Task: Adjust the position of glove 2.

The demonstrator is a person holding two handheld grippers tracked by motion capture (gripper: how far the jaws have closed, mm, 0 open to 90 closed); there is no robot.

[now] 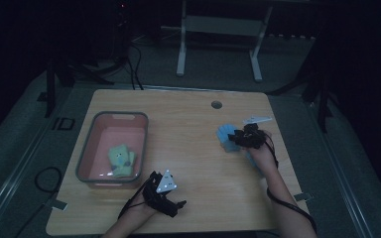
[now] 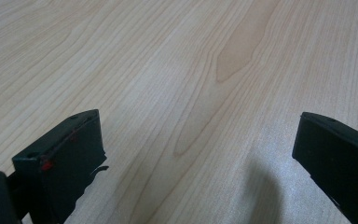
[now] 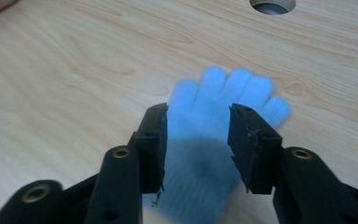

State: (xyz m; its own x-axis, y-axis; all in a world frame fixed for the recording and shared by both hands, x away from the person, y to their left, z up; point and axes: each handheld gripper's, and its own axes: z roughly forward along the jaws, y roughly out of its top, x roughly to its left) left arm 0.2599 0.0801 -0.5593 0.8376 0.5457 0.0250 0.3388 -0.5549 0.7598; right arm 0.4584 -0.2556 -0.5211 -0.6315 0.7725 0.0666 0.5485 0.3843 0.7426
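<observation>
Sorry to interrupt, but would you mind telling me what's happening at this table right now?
A person is working with two handheld grippers. The right gripper has its jaws on either side of a fuzzy blue glove lying on the wooden table; whether they press it is unclear. The left gripper rests open over bare wood. A green glove already lies in the pink bin.

The right claw [image 3: 198,140] looks down its 2 black jaws onto a fuzzy light-blue glove [image 3: 219,107] lying flat on the pale wooden worktop [image 3: 65,84]. The jaws stand partly apart on either side of the glove's palm; whether the pads press on it cannot be told. 5 rounded fingertips of the glove spread beyond the jaws. A round hole [image 3: 272,4] in the worktop sits at the top edge.
</observation>
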